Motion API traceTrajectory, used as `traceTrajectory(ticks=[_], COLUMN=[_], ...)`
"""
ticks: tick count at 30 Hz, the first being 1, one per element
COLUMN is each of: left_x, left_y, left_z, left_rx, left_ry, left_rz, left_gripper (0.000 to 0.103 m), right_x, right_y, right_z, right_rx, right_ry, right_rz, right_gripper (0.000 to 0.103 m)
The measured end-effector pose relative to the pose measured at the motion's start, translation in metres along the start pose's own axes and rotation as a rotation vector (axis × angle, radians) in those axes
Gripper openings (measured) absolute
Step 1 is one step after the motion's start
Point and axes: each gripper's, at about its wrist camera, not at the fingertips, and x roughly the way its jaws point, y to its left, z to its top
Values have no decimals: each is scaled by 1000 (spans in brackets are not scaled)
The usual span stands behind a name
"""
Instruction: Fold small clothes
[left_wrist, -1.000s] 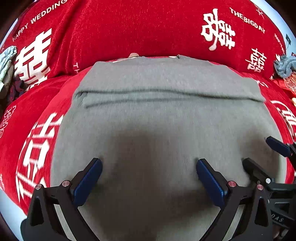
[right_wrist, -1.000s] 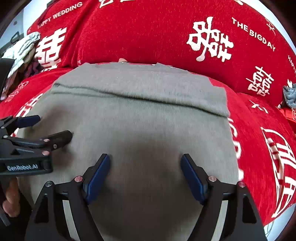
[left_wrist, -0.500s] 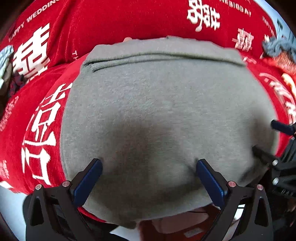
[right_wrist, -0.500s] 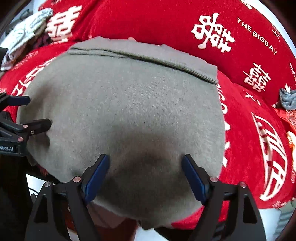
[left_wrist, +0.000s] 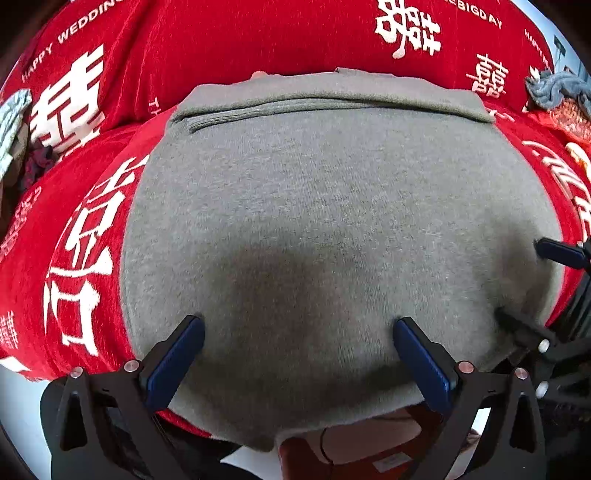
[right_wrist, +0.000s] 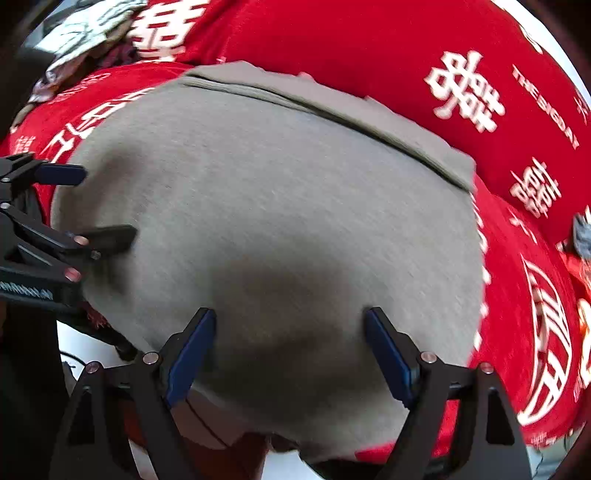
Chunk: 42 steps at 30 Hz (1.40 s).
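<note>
A grey knit garment (left_wrist: 332, 221) lies flat on the red printed cloth (left_wrist: 184, 44), with a folded layer along its far edge. Its near edge hangs over the table's front. It also fills the right wrist view (right_wrist: 277, 206). My left gripper (left_wrist: 297, 354) is open and empty, its fingers over the garment's near part. My right gripper (right_wrist: 286, 350) is open and empty, also over the near part. The right gripper shows at the right edge of the left wrist view (left_wrist: 546, 288). The left gripper shows at the left of the right wrist view (right_wrist: 81, 206).
A pile of other clothes (right_wrist: 85, 33) lies at the far left. A blue-grey crumpled garment (left_wrist: 557, 88) lies at the far right. The table's front edge (left_wrist: 22, 391) runs just below the grippers, with an orange-red thing (left_wrist: 369, 450) below it.
Both grippers have drawn back toward the table's front edge, staying open. The garment's near edge and the space below the table have come into view. The right wrist view has tilted.
</note>
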Motion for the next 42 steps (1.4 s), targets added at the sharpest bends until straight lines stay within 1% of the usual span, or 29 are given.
traceTrajectory(ticks=[2, 4, 6, 7, 9, 10, 11, 12, 14, 15, 16, 17, 18, 19, 20, 21, 22, 23, 25, 27, 29, 34, 36, 39, 40, 42], left_x=[-10, -12, -4, 0, 11, 12, 11, 11, 13, 13, 12, 10, 7, 4, 1, -3, -8, -13, -18, -22, -29, -42, -46, -46, -41, -27], left_y=[12, 35, 63, 71, 86, 88, 85, 81, 70, 64, 61, 57, 55, 54, 53, 52, 52, 50, 55, 63, 70, 64, 63, 64, 68, 76], left_z=[-3, -7, -13, -17, -26, -30, -32, -33, -33, -33, -32, -32, -32, -32, -32, -32, -32, -32, -29, -23, -15, 10, 26, 59, 71, 87], left_rx=[-58, -158, -278, -318, -402, -418, -410, -393, -348, -320, -307, -297, -289, -283, -280, -274, -262, -241, -228, -241, -261, -246, -229, -220, -226, -252], left_ry=[-22, -10, 38, 57, 114, 115, 110, 114, 124, 122, 119, 111, 102, 91, 83, 70, 57, 47, 39, 32, 11, -56, -88, -144, -154, -145], left_rz=[-20, -27, -36, -41, -79, -91, -94, -101, -93, -94, -96, -92, -90, -89, -87, -90, -94, -99, -114, -152, -194, -216, -208, -186, -175, -183], left_gripper=[103, 103, 103, 103, 103, 103, 103, 103, 103, 102, 101, 95, 88, 84, 72, 54, 44, 28, 19, 18, 17, 17, 17, 18, 18, 18], right_x=[-12, -18, -17, -15, -9, -4, -1, 5, 8, 9, 7, 5, 2, 1, 0, -1, -2, -3, -7, -16, -29, -53, -59, -55, -48, -36], right_y=[-20, -47, -69, -74, -81, -79, -76, -72, -69, -69, -68, -69, -70, -71, -72, -74, -76, -78, -84, -92, -103, -125, -131, -131, -132, -136], right_z=[-7, -17, -32, -36, -45, -48, -49, -50, -47, -44, -42, -41, -42, -42, -43, -43, -43, -43, -41, -39, -34, -13, 3, 33, 43, 55], right_rx=[88, 194, 292, 319, 355, 355, 348, 340, 330, 320, 310, 311, 317, 324, 330, 338, 342, 348, 376, 410, 435, 487, 493, 486, 497, 517], right_ry=[-13, 0, 27, 38, 65, 82, 95, 115, 122, 121, 114, 103, 92, 86, 81, 76, 71, 66, 45, 6, -53, -175, -220, -267, -271, -268], right_rz=[3, -16, -7, 5, 33, 45, 57, 79, 54, 49, 48, 52, 65, 82, 101, 130, 140, 155, 215, 280, 331, 405, 414, 393, 392, 385], right_gripper=[85, 85, 85, 85, 85, 85, 85, 81, 79, 75, 66, 61, 45, 30, 24, 15, 14, 13, 12, 12, 12, 12, 12, 12, 12, 12])
